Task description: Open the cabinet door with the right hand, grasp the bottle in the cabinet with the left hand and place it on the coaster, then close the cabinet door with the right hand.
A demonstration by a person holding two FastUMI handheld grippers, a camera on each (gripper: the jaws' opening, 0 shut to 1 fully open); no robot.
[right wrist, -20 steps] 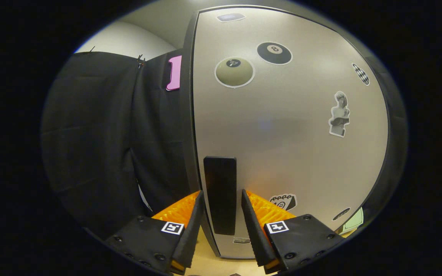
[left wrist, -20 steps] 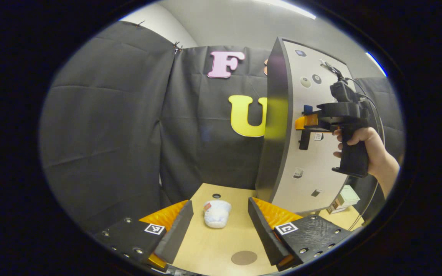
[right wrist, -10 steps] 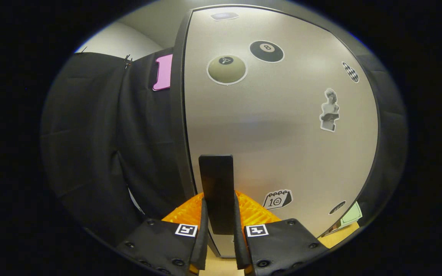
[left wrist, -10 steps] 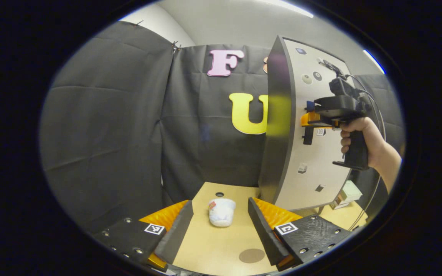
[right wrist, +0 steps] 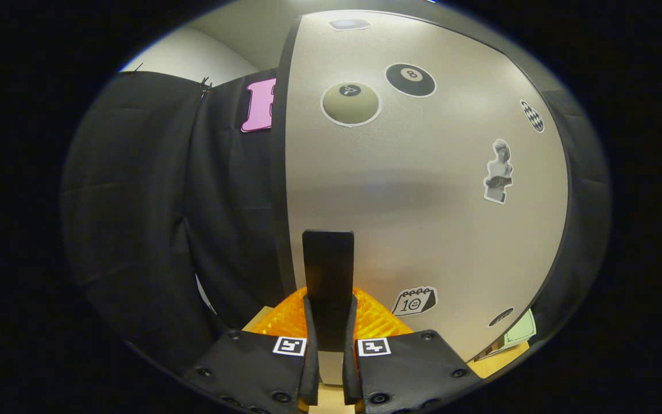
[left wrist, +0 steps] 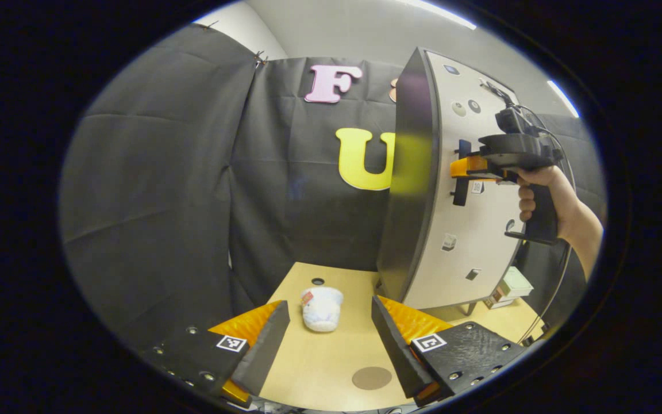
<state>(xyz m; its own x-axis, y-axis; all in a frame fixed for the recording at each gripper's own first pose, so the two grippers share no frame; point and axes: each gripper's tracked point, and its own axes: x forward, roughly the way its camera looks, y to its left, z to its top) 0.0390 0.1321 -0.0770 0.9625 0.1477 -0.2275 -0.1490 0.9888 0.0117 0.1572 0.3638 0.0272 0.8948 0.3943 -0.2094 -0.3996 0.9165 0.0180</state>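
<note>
The pale cabinet door (right wrist: 423, 190) with stickers fills the right gripper view, and its black upright handle (right wrist: 327, 282) sits between my right gripper's fingers. My right gripper (right wrist: 328, 356) is shut on that handle. In the left gripper view the cabinet (left wrist: 457, 190) stands at the right, with the right gripper (left wrist: 466, 169) and the hand holding it pressed to the handle (left wrist: 461, 192). My left gripper (left wrist: 328, 339) is open low over the wooden table (left wrist: 337, 356). A round brown coaster (left wrist: 372, 378) lies on the table between its fingers. The bottle is hidden.
A small white plush toy (left wrist: 321, 307) lies on the table ahead of the left gripper. A dark hole (left wrist: 318, 281) marks the table's far end. Small boxes (left wrist: 509, 286) sit behind the cabinet at the right. Black cloth walls close the back and left.
My right gripper has closed from open onto the door handle. The left gripper's view has shifted slightly, and the door's edge looks a little swung out.
</note>
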